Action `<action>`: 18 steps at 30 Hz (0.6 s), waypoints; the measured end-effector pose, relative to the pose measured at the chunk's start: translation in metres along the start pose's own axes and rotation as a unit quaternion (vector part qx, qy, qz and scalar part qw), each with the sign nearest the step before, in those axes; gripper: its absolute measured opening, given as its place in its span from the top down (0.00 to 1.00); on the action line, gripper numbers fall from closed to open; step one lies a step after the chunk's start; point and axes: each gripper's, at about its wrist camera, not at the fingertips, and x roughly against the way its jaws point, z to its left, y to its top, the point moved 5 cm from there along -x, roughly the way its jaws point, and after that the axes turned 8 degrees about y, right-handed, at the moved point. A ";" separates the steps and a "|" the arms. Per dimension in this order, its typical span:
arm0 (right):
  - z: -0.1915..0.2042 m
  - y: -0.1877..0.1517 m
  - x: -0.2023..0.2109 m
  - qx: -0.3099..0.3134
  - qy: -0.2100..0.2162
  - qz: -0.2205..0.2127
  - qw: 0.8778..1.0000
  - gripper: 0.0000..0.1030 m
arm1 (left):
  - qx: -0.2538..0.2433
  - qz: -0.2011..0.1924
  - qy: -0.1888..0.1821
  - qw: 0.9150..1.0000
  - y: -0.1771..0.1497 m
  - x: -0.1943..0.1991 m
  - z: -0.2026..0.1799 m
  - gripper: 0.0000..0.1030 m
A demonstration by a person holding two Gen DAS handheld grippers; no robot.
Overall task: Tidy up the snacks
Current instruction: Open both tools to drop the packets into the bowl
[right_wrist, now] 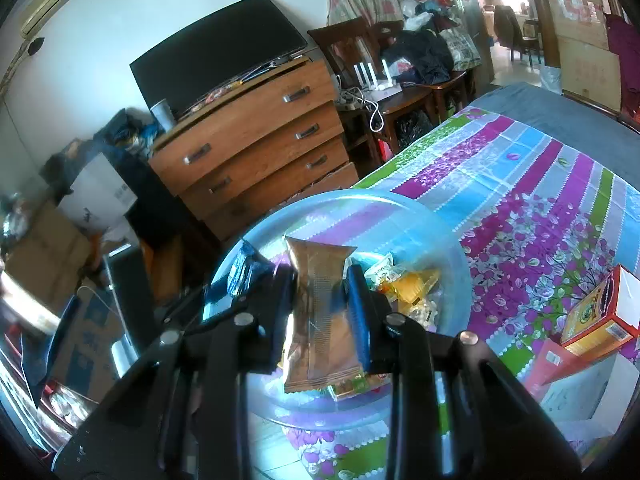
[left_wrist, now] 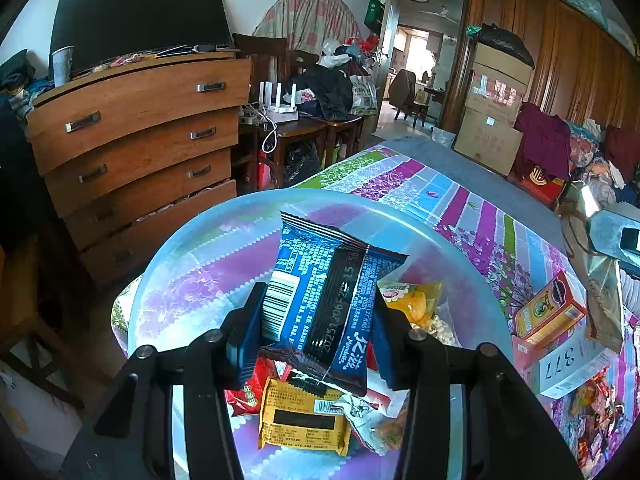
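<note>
On a bed with a floral striped sheet [left_wrist: 460, 200] sits a clear bowl [left_wrist: 192, 248]. Above it, the left tool [left_wrist: 320, 312] grips a blue packet [left_wrist: 320, 280]; the right tool [right_wrist: 320, 280] pinches a brown packet [right_wrist: 320, 312]. Releasing both together could bounce one out over the rim.

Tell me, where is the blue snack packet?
In the left wrist view, the blue snack packet sits clamped in the left jaws, above the clear bowl.

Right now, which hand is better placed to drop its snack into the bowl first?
Left, narrowly. Its blue packet hangs over the middle of the bowl, above the pile; the right's brown packet sits nearer the rim.
</note>
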 end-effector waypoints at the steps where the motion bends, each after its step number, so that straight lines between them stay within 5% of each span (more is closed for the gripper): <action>1: 0.000 0.000 -0.002 0.000 0.000 0.001 1.000 0.72 | 0.000 0.000 0.000 1.000 0.000 0.000 0.000 0.53; 18: 0.000 0.000 -0.014 0.001 0.001 0.006 1.000 0.72 | 0.002 0.004 0.003 1.000 0.000 -0.009 0.000 0.53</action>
